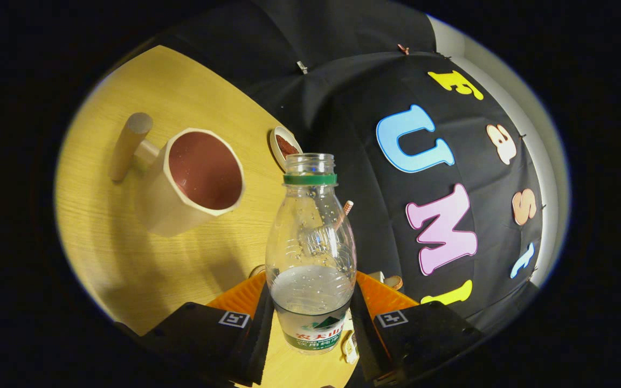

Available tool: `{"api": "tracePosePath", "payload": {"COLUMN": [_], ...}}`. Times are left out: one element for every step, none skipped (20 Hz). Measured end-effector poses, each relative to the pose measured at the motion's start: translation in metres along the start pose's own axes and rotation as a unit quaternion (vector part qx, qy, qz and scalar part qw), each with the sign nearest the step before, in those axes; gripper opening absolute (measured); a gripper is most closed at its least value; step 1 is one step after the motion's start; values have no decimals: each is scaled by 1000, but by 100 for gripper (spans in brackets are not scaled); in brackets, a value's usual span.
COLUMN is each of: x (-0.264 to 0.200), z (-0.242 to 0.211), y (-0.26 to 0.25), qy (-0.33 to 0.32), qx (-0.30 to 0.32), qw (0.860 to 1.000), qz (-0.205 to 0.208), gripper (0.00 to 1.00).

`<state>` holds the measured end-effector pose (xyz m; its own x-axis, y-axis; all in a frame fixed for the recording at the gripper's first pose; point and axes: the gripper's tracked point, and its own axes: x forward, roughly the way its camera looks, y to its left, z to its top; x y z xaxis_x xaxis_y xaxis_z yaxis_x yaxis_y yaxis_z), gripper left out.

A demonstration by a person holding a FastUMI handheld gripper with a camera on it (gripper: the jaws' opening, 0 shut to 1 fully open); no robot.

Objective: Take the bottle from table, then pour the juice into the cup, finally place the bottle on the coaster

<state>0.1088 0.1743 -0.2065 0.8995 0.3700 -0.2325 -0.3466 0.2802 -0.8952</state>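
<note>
Wooden worktop (127,258) is carrying a beige cup (192,180) with a stubby handle, sitting ahead-left of the fingers (259,328), which are squeezing the clear uncapped bottle (310,253) from both sides; small coaster (283,146) is lying beyond it.

The clear bottle (310,253) is wearing a green neck ring. The cream cup (192,180) is showing a reddish-brown inside. The table (127,258) is showing pale wood grain.

Wooden table (127,269) w/ small dish (284,146) of reddish stuff nr far edge
</note>
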Motion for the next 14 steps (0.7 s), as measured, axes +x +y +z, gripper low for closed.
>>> {"api": "tracePosePath", "payload": {"x": [0, 2, 2, 4, 4, 5, 4, 5, 5, 6, 5, 8, 8, 10], "z": [1, 2, 2, 2, 1, 2, 2, 3, 2, 2, 2, 3, 5, 7], "y": [0, 1, 1, 1, 1, 2, 2, 3, 3, 4, 5, 7, 7, 6], "qy": [2, 2, 2, 2, 3, 4, 5, 6, 9, 10, 10, 9, 7, 4], "qx": [-13, -26, -38, -49, -59, -68, -77, -87, -97, -109, -120, -131, -141, -149], "qw": [1000, 1000, 999, 999, 998, 998, 997, 996, 995, 994, 993, 991, 990, 989], "qz": [0, 0, 1, 2, 3, 4, 5, 7, 8, 10, 12, 14, 16, 16], "gripper": [70, 70, 70, 70, 70, 70, 70, 70, 70, 70, 70, 70, 70, 70]}}
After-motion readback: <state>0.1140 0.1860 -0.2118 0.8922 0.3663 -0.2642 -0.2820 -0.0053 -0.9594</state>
